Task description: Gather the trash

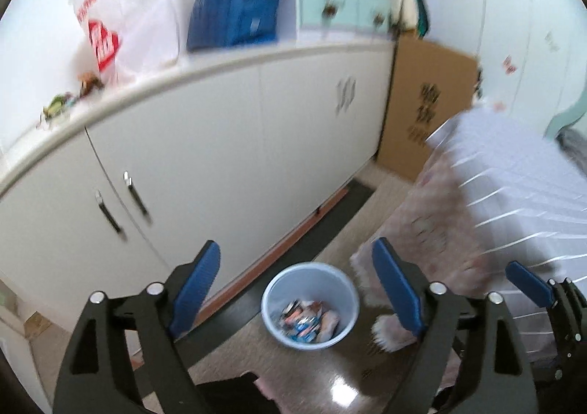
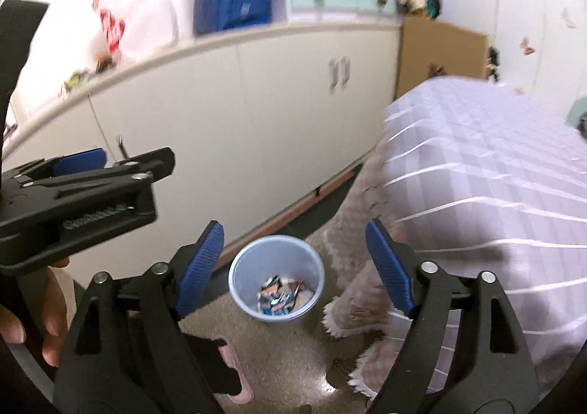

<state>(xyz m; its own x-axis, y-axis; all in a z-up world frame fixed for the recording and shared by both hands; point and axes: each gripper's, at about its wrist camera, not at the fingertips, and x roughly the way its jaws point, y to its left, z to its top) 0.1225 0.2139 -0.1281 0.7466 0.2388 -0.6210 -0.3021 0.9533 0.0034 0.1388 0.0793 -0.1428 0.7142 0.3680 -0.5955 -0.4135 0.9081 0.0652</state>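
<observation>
1. Both the left gripper (image 1: 297, 300) and the right gripper (image 2: 295, 267) are spread wide and hold nothing.
2. The round pale-blue plastic bin (image 1: 310, 305) stands on the floor, wrappers inside.
3. Risk: small crumpled wrappers (image 1: 69, 98) on the white cabinet's tabletop (image 1: 154, 83) may slip from a poor pinch.
4. Room is tight between cabinet and quilted bed (image 2: 488, 175).

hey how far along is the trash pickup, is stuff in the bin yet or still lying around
Done: wrappers already lie in the bin on the floor. In hand: nothing; the left gripper and right gripper are both open and empty above it. Left: a few small wrappers sit on the cabinet top, though the blur hides what they are.
</observation>
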